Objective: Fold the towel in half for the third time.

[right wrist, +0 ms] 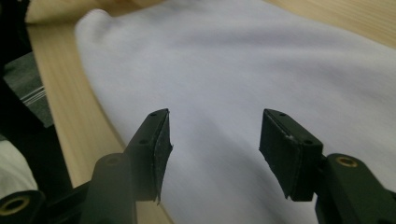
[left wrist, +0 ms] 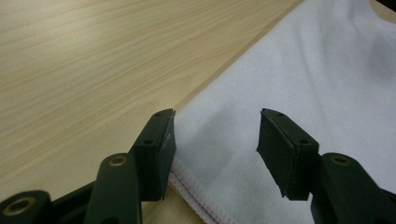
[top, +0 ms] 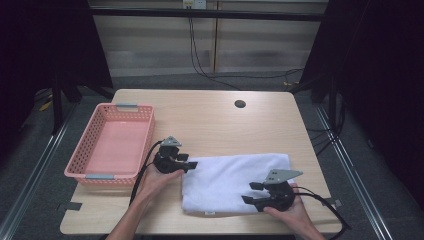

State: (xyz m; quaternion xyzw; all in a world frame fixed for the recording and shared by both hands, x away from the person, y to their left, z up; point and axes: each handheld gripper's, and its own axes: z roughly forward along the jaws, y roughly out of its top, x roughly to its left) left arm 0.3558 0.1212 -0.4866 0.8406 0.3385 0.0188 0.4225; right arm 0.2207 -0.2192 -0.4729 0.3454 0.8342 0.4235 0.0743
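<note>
High view: the folded white terry-cloth towel point(top: 235, 182) lies on the pale wooden table point(top: 210, 115) with its long axis running left to right — the left gripper point(top: 191, 164) sits at its left end, the right gripper point(top: 251, 192) over its near right part, the pink perforated plastic basket point(top: 117, 145) well off to the left. Left gripper view: jaws parted and holding nothing, straddling the towel's stitched hem corner point(left wrist: 196, 196). Right gripper view: jaws likewise parted and empty, over smooth, unwrinkled cloth point(right wrist: 224, 93) — blurred.
</note>
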